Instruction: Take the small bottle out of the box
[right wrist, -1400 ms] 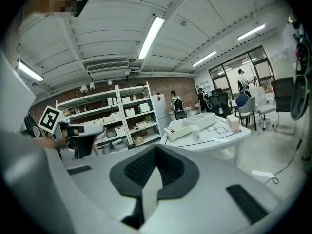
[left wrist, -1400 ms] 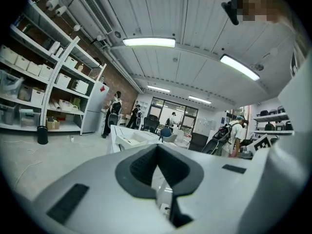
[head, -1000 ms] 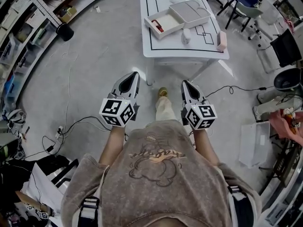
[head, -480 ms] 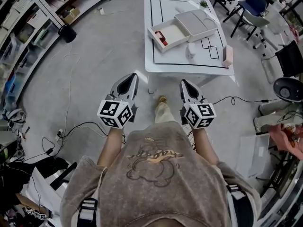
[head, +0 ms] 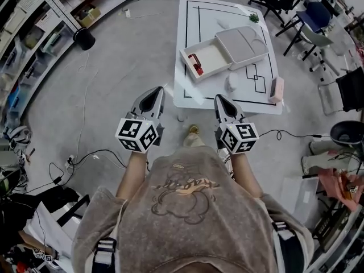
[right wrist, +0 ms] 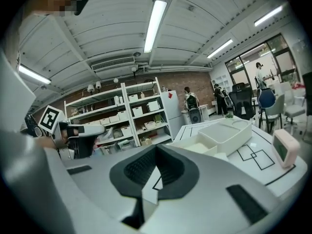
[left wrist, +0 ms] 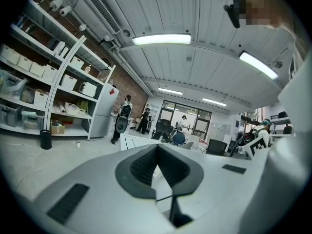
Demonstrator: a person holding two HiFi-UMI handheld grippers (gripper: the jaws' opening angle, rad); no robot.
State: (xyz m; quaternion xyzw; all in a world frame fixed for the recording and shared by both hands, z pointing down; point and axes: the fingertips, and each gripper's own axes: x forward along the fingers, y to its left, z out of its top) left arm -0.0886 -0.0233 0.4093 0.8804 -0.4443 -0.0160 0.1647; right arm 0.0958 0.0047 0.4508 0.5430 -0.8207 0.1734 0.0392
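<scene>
White table [head: 199, 92], black-lined, is bearing the open box [head: 214, 57], well ahead of me. I'm holding the left gripper [head: 157, 90] and right gripper [head: 219, 97] fully closed on nothing. A red bottle [head: 195, 63], I'm guessing, is lying inside. I'm judging this the approach: next, closing in and opening a jaw pair. No writing is showing.

The person steps closer to the worktop [head: 196, 33]. A second ago its near edge lay well ahead of both tools. In the head view that edge now meets the tip of the right tool [head: 220, 99], and its near corner lies just beside the left tool [head: 156, 91]. The far edge of the worktop, cut off before, comes into the frame. The open box [head: 219, 54] on it sits lower, nearer the tools. The shoe [head: 194, 131] short of the worktop draws in, and less trouser leg shows.
</scene>
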